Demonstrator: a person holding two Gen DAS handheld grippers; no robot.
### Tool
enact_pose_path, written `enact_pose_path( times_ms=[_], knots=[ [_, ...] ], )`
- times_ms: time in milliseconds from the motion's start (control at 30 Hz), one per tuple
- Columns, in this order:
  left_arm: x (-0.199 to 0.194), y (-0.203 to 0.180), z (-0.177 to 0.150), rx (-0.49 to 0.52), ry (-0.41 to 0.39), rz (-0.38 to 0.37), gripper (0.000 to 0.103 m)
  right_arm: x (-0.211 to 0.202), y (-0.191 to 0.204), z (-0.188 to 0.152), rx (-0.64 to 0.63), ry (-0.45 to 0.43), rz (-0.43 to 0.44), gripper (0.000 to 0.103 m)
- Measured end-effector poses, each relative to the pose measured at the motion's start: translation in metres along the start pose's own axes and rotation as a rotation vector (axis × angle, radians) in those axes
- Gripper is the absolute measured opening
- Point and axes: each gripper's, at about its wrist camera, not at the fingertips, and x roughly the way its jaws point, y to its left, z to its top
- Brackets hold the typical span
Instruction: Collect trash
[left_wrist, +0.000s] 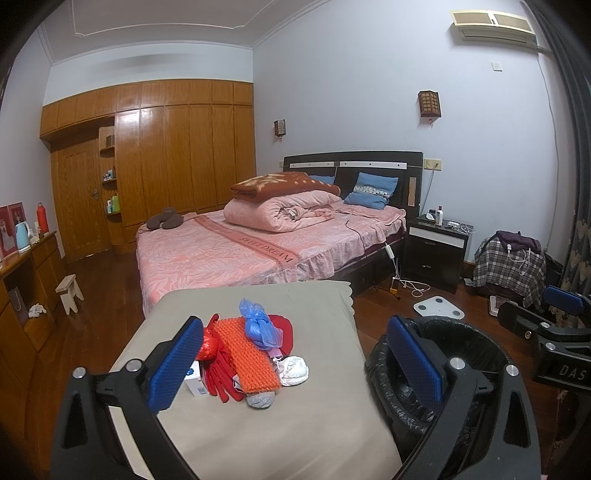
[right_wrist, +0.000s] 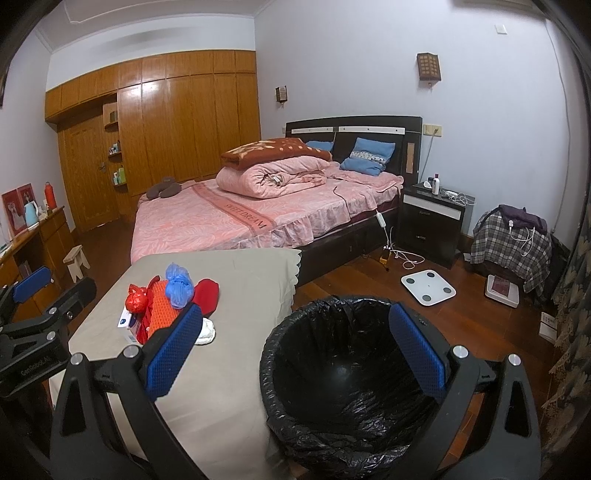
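Note:
A heap of odds and ends lies on the beige-covered table (left_wrist: 229, 424): a knotted blue plastic bag (left_wrist: 260, 325), an orange knitted piece (left_wrist: 246, 356), red gloves (left_wrist: 221, 380), a red bag (left_wrist: 207, 345), a small white box (left_wrist: 194, 382) and crumpled white tissue (left_wrist: 293, 371). My left gripper (left_wrist: 295, 369) hovers open just before the heap, nothing between its blue pads. The black-lined trash bin (right_wrist: 340, 373) stands right of the table. My right gripper (right_wrist: 295, 354) hangs open above the bin's near rim, empty. The blue bag (right_wrist: 179, 284) and orange piece (right_wrist: 162, 312) show in the right wrist view too.
Beyond the table is a bed (left_wrist: 236, 254) with pink bedding. A white scale (right_wrist: 428, 282) lies on the wooden floor past the bin. A dark nightstand (right_wrist: 430, 221), a plaid-covered chair (right_wrist: 511, 251), a small stool (left_wrist: 69, 293) and a wooden dresser (left_wrist: 26, 295) ring the room.

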Motion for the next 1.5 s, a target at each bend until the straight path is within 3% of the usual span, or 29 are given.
enact_pose_path(
  times_ms=[1500],
  knots=[
    [0.003, 0.008, -0.005, -0.007, 0.013, 0.005, 0.097, 0.017, 0.008, -0.007, 0.006, 0.012, 0.006, 0.098]
  ],
)
